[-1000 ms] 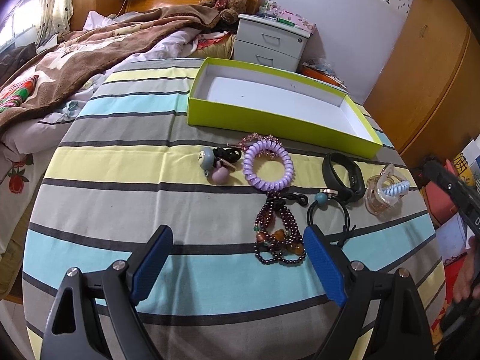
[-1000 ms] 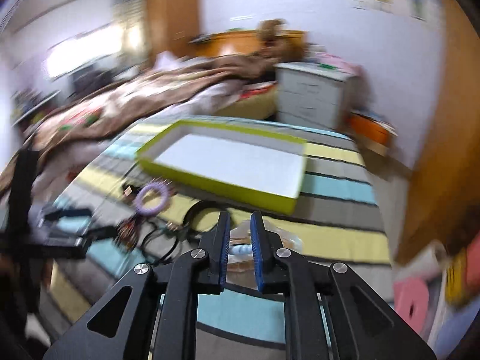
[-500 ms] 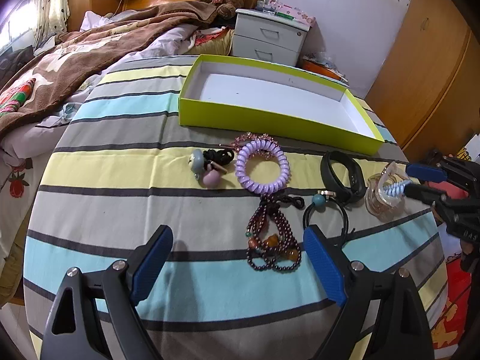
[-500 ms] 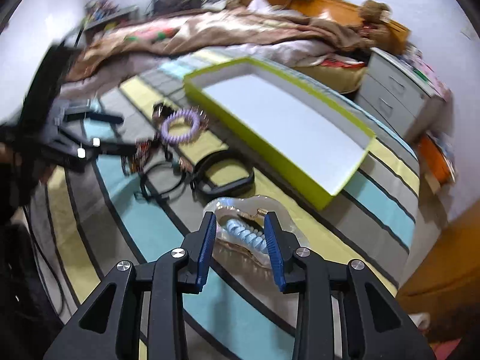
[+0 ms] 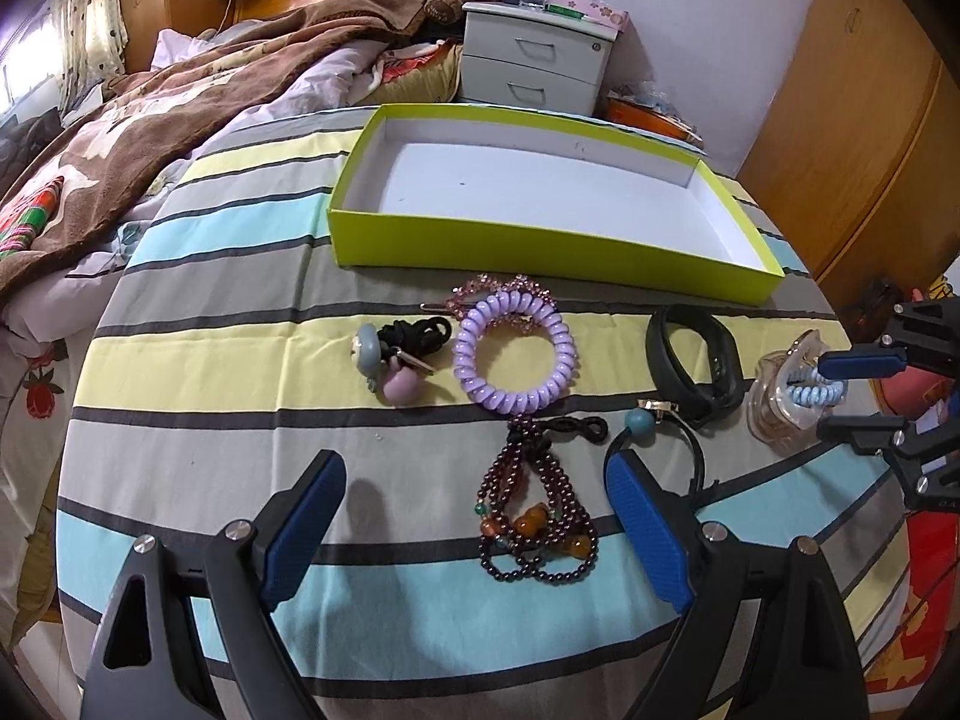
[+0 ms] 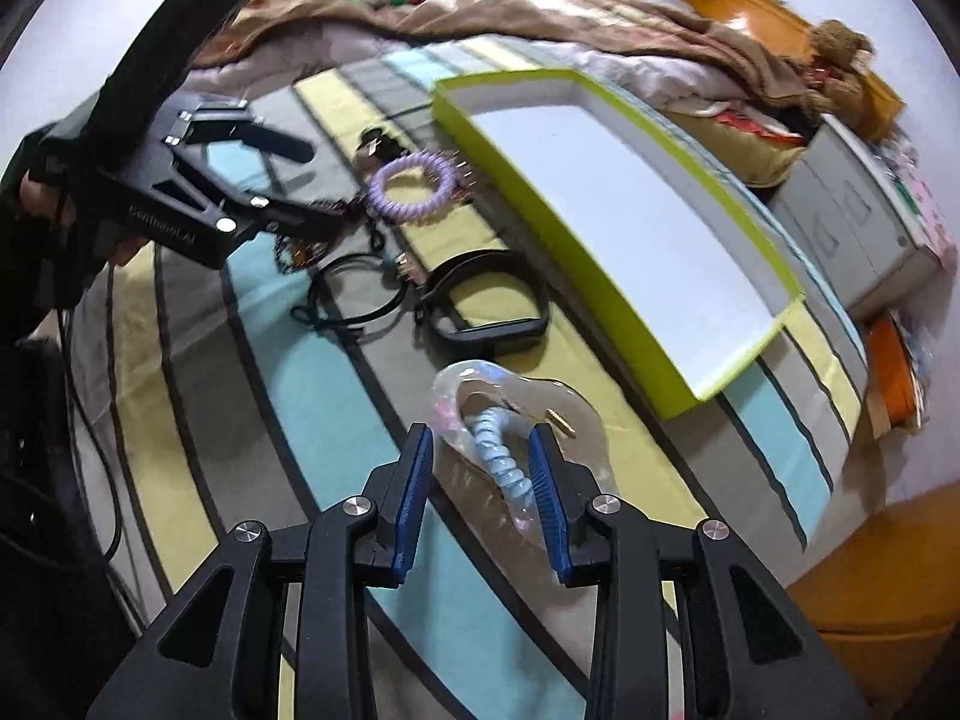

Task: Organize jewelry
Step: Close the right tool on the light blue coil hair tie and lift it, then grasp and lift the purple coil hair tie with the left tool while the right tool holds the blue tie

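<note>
A round worktop (image 5: 198, 372) covered in a striped cloth holds a scatter of jewelry in front of an empty lime-green box (image 5: 540, 240) with a white inside.

The left gripper (image 5: 474, 516) hovers low over the near edge, its jaws spread wide and holding nothing. Between them lies a dark red bead string (image 5: 540, 510). Just beyond it sits a purple coil band (image 5: 516, 354), with a pink beaded clip (image 5: 480, 294) tucked partly under its far side. To the left of the coil are a black cord with a grey and a pink charm (image 5: 390, 360). To the right lie a thin black loop with a teal bead (image 5: 654, 438) and a black wristband (image 5: 690, 360).

At the right edge of the worktop, the right gripper (image 6: 480, 468) reaches in level with the surface. Its jaws are partly parted and straddle a blue coil (image 6: 498, 450) that sits inside a clear claw clip (image 6: 522, 396). The blue pads (image 6: 414, 480) stand on either side of the coil without pressing it.
</note>
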Demonstrator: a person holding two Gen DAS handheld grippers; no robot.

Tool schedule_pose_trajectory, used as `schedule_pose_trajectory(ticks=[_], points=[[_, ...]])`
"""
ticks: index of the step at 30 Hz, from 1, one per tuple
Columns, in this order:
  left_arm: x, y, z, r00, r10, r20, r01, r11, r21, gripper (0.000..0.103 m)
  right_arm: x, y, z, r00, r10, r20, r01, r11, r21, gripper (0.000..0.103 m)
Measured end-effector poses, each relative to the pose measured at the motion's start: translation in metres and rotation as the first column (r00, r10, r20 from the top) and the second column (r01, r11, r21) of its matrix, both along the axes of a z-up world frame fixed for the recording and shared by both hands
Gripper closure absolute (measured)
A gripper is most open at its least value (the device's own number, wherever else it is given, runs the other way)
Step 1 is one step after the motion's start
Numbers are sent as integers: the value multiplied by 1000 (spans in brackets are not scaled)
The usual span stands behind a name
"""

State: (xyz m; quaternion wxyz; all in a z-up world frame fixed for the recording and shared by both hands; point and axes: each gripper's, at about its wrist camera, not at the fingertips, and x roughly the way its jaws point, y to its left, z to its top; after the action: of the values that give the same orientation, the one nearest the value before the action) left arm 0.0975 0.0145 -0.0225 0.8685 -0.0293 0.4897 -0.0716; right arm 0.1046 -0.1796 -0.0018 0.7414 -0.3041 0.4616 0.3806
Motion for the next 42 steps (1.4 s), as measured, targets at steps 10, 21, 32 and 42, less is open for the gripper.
schedule_pose_trajectory(ticks=[10,21,32,42], points=[[2,-3,-3,1000,-3,-18,3,1000,2,13,-2,7,16,1000,2,30,-2,1000,0,94],[10,11,-8,999,28,-26,-28,1000,-9,13,-5,-18,55,976,-218,7,199,904,377,93],[40,8,-3,999,50,19,-51,997,59,30,-11,-38,60,926,-376,-24,330,780,531,93],[46,-6,-9,999,35,21,-37,986,160,54,-18,-41,58,923,-385,-19,334,775,536,93]])
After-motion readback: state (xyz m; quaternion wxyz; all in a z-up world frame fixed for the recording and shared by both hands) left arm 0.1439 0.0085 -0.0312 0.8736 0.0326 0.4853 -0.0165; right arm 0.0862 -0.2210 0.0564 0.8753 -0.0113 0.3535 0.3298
